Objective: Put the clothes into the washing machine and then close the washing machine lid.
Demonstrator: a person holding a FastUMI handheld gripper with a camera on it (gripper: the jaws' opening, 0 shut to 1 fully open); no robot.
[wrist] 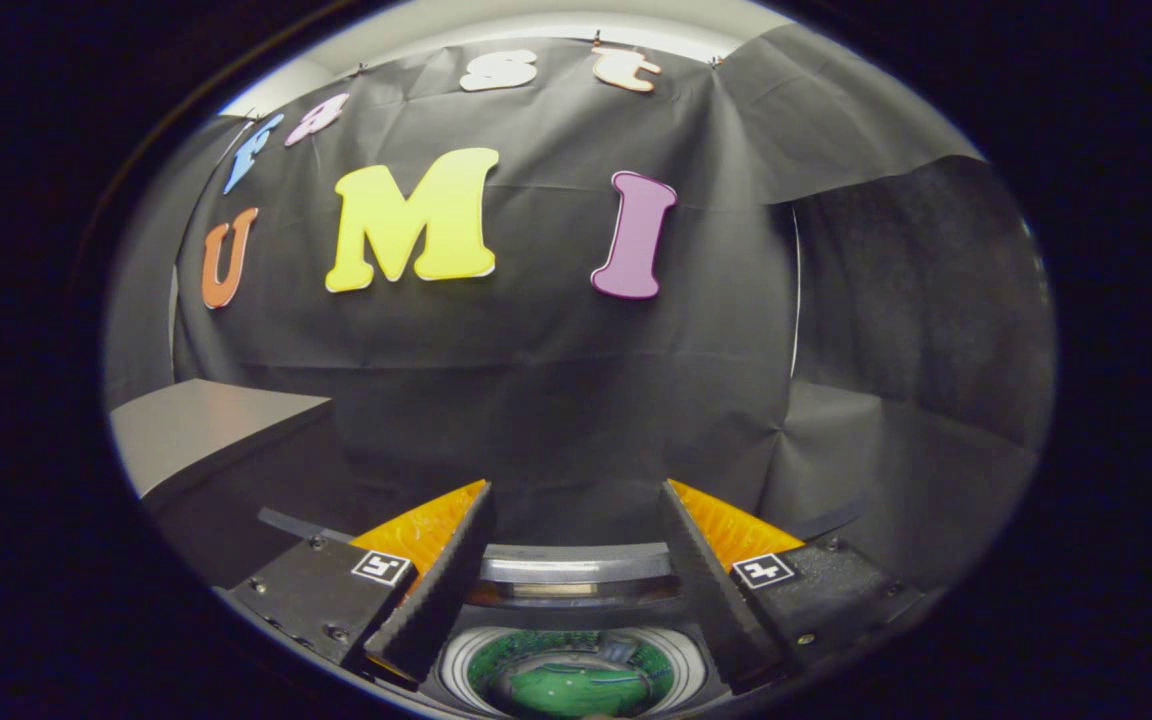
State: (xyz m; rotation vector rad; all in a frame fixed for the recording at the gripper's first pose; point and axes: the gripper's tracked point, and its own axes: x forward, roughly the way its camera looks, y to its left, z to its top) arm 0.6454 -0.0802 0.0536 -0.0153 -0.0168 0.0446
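While the washing machine (576, 640) sits low between the fingers, its round drum opening (574, 680) faces up, ringed in white, with green showing inside the drum; whether that green is cloth or the drum's own lining can't be told. A curved grey band (576, 565), probably the raised lid or rear rim of the machine, crosses just behind the opening, spanning the gap between the two fingers. Dark machine top surrounds the opening.

The tool (576, 500) is spread wide, nothing pinched, nothing touching either finger. Left finger (436, 590) and right finger (711, 590) angle inward toward their tips, ribbed inner faces toward each other, with the drum opening framed between their bases. Each finger mount carries a small square marker: left marker (381, 567), right marker (764, 571).

Beyond the fingertips hangs the booth's black cloth wall (556, 400), creased, wrapping round to the right side. To the left of the tool, a grey flat-topped box or desk corner (206, 430) stands against the cloth, well apart from the machine opening. A pale ceiling strip (496, 20) shows above the cloth.
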